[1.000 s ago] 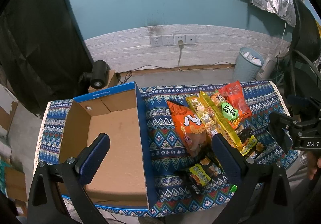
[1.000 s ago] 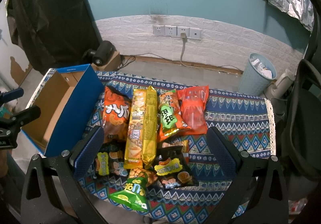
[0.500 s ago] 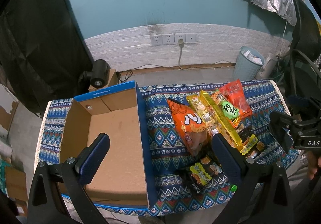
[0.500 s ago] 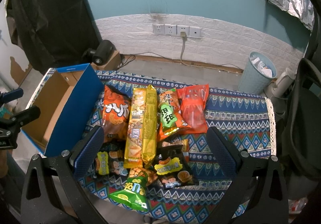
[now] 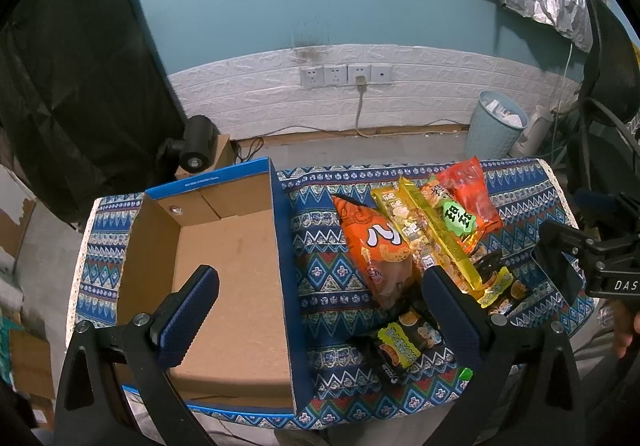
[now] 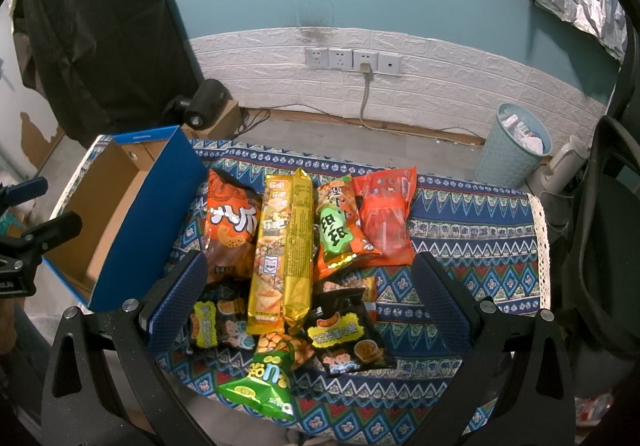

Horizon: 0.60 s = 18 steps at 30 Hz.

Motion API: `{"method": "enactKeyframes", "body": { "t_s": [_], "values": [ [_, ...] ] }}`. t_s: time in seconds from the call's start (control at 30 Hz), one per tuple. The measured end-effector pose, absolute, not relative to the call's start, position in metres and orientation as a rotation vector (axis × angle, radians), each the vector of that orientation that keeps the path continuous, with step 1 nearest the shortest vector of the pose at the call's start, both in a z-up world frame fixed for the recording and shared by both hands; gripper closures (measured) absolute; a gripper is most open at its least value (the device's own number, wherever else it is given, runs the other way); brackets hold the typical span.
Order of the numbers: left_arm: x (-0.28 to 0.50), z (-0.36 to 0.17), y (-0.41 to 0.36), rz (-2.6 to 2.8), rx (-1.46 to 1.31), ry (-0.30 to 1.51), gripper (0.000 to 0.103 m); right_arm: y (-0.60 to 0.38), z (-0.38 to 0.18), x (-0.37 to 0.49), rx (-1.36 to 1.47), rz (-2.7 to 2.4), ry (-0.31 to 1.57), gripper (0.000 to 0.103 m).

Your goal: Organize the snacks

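Observation:
An empty blue cardboard box (image 5: 224, 278) (image 6: 120, 222) sits on the left of the patterned table. Several snack bags lie to its right: an orange bag (image 6: 230, 230) (image 5: 376, 246), a long yellow pack (image 6: 284, 250) (image 5: 436, 238), an orange-green bag (image 6: 336, 230), a red bag (image 6: 386, 218) (image 5: 468, 194), two black bags (image 6: 348, 334) (image 6: 216, 322) and a green bag (image 6: 264, 382). My left gripper (image 5: 320, 310) is open, above the box's right wall. My right gripper (image 6: 308, 306) is open above the snacks and also shows in the left wrist view (image 5: 560, 258).
The blue patterned tablecloth (image 6: 472, 230) covers a small table. Behind it the floor holds a black lamp on a box (image 6: 204, 106), a blue bin (image 6: 512, 150) and wall sockets with a cable (image 6: 352, 60). A black chair (image 6: 604, 246) stands at the right.
Both grippers have barely moved; the views have shifted very slightly. Nothing was picked up or let go.

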<state>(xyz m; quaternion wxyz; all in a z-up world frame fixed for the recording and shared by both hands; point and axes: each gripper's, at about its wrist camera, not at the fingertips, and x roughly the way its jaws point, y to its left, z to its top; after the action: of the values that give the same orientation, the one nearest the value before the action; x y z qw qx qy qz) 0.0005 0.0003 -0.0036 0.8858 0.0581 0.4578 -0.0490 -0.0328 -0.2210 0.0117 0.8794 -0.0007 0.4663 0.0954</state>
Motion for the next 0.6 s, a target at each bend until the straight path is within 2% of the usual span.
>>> {"method": "enactKeyframes", "body": {
  "t_s": [0.6],
  "values": [
    [0.0001, -0.0036, 0.0003, -0.106, 0.116, 0.958, 0.000, -0.2212, 0.0122, -0.0327, -0.002, 0.198, 0.972, 0.002]
  ]
}}
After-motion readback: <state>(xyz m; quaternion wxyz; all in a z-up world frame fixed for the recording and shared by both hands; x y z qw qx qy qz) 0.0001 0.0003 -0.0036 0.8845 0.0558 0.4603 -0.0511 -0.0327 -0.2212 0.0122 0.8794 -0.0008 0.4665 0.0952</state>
